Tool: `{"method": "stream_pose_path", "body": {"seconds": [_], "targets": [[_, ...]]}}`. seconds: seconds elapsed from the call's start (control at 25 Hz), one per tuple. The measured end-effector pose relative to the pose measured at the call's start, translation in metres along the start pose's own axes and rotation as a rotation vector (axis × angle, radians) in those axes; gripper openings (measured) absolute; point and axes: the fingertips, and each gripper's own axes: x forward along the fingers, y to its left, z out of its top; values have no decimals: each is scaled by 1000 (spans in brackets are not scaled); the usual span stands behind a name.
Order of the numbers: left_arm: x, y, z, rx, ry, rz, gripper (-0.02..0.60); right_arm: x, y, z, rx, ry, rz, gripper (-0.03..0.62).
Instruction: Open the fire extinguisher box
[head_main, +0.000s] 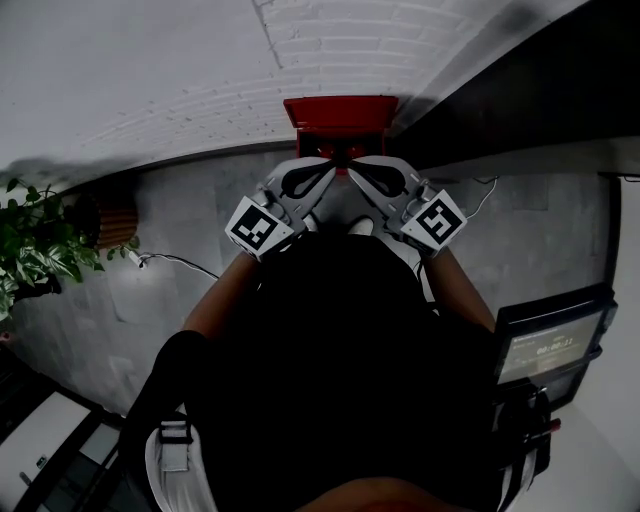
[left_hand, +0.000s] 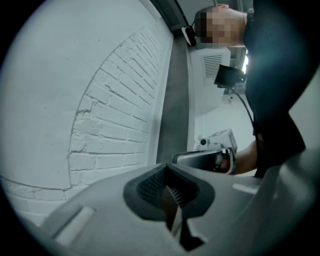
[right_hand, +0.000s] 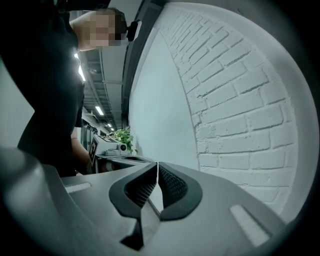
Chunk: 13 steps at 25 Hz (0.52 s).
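Task item: the red metal fire extinguisher box (head_main: 340, 112) is seen from above, set against the foot of the white painted brick wall (head_main: 200, 70), on the grey floor (head_main: 180, 215).

Only the box's top face and a strip of its upper front are shown. Neither door, latch nor handle can be made out, so open or shut cannot be judged.

The left gripper (head_main: 322, 172) is held just short of the box front, on the near side. Its jaws are shut, pads meeting at the tips with nothing between them; only wall is seen past them in the left gripper view.

The right gripper (head_main: 358, 172) is held beside it, equally close to the box. Its jaws are pressed together with only a thin slit left, and nothing is gripped.

The two tips are nearly touching each other in front of the box; contact with the box is not shown.

Progress: not settled. The scene fits a door not yet swung out, or one already opened out of sight below the grippers. No grip on any box part is shown.

A green leafy plant (head_main: 40, 245) is seen well left of the box.
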Motion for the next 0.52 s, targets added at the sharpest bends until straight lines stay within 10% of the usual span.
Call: {"method": "stream_pose_path", "body": {"seconds": [0.52], "targets": [[8,4,-5,-25,-23,-2,2,-2,-6,-4,18,2,-15,14]]}}
